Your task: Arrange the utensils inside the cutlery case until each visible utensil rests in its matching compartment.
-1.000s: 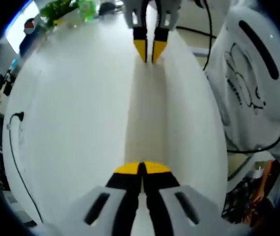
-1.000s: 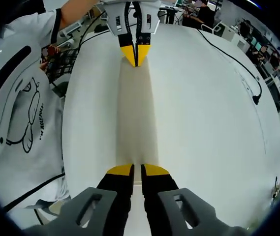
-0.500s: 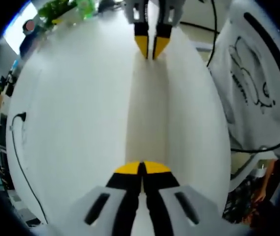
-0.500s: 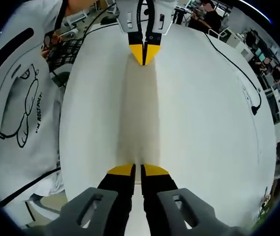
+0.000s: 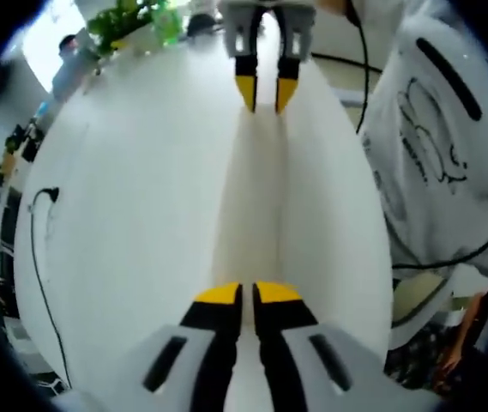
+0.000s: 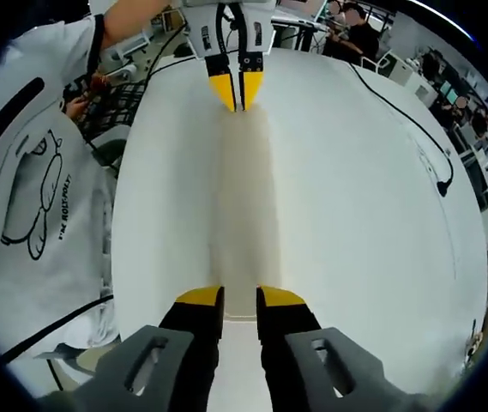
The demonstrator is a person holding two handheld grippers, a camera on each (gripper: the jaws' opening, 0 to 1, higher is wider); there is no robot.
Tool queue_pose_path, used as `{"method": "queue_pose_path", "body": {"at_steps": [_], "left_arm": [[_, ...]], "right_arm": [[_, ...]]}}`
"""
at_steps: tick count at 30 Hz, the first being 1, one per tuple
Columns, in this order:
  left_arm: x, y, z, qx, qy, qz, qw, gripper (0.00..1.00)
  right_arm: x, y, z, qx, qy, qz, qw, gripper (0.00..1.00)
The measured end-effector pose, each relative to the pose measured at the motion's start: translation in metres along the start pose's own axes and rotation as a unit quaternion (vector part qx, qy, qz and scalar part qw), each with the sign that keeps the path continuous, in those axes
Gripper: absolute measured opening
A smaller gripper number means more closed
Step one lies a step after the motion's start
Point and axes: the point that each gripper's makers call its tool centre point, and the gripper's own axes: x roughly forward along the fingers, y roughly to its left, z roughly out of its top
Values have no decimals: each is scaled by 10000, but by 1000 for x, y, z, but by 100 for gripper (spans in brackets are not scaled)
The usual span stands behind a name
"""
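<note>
A long, narrow, cream-coloured cutlery case (image 5: 256, 197) lies on the smooth white counter (image 5: 132, 215), stretched between the two tools. Its surface looks matte and plain, with straight long edges; the utensils and the compartments I cannot make out.

In the left gripper view, the left hand-held gripper (image 5: 249, 293) has yellow tips on black jaws, parted by a thin gap at the near end of the case; whether they pinch it I cannot tell. At the far end, the right hand-held gripper (image 5: 262, 93) stands with its jaws a little apart.

In the right gripper view, the right hand-held gripper (image 6: 240, 297) shows a clear gap over the case (image 6: 244, 189), and the left hand-held gripper (image 6: 234, 91) is nearly closed.

The counter (image 6: 364, 215) is bare and wide on both sides, with a thin black cable (image 6: 415, 120) near its round edge. A person in a white printed shirt (image 5: 436, 163) stands close beside the counter.
</note>
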Motion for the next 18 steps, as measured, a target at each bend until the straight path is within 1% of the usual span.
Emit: {"method": "queue_pose_path", "body": {"at_steps": [2,3,4,6,7,8,12,14,15,18], "left_arm": [[0,1,0,44,22,0,10000,5],[-19,9,-5,395,94,307,9987,5],[-26,3,-9,366,144,242,9989,5],[-15,-9,-9,380,171,150,9990,5],[-14,-8,-10,381,207,122,9990,5],[-11,-12,-11,460,227,105,9986,5],[-11,-16,-11,412,213,26,9989,4],[-7,-23,-15,375,178,-10,9991,4],[-6,-25,-17,331,169,-84,9993,4],[-5,-27,-19,357,184,-163,9991,4]], "right_arm": [[1,1,-1,-14,37,29,10000,13],[1,0,-2,11,59,46,10000,13],[2,-1,-3,27,91,60,9999,12],[1,0,-3,83,76,130,9999,11],[1,0,-3,106,75,140,9998,11],[1,0,-3,103,76,156,9998,11],[3,0,-3,86,168,242,9995,11],[4,-1,-2,57,255,298,9992,11],[4,-1,-2,48,280,319,9991,11],[5,0,-2,4,427,351,9985,11]]}}
